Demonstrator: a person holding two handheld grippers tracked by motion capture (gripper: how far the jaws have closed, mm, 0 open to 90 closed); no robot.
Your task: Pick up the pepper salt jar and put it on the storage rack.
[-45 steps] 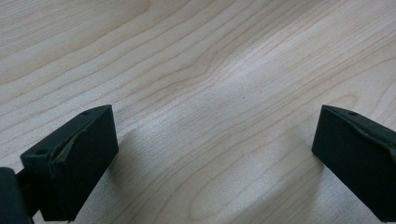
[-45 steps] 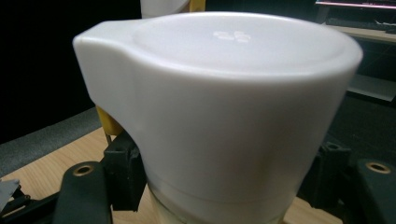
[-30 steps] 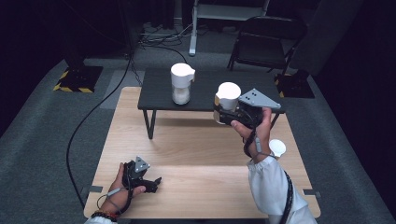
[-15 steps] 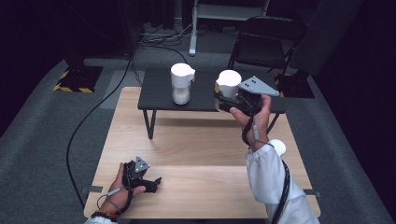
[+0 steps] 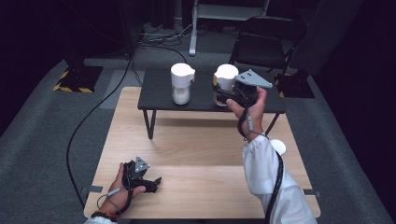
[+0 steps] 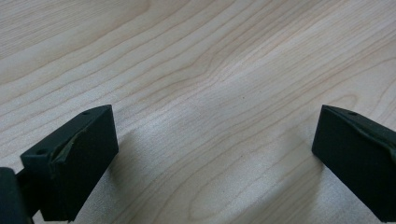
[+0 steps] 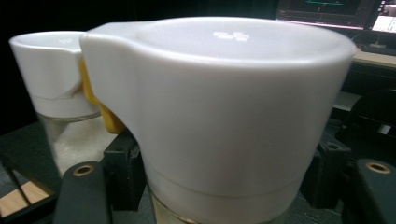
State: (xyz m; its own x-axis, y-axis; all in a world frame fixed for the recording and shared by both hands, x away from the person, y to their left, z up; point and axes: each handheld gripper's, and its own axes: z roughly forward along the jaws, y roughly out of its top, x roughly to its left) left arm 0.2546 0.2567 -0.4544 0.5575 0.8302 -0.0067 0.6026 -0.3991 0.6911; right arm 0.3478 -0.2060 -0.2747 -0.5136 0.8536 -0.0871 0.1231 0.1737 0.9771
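right gripper (image 5: 227, 93) reaches far, arm stretched, pinching the white-lidded jar (image 5: 225, 84) on the dark table (image 5: 201, 95); left gripper (image 5: 152, 183) rests near-left, jaws spread wide

- i'm looking down on a light wooden table (image 5: 196, 140); it's standing on grey carpet (image 5: 42, 135).
- a small dark table (image 5: 205, 95) is standing on the wood's far half.
- two white-topped jars are sitting on the dark table: one jar (image 5: 181, 83) at its left, the other jar (image 5: 225, 84) to its right.
- a white round lid (image 5: 278, 146) is lying near the wood's right edge.
- my left gripper (image 5: 148, 183) is resting on the near wood.
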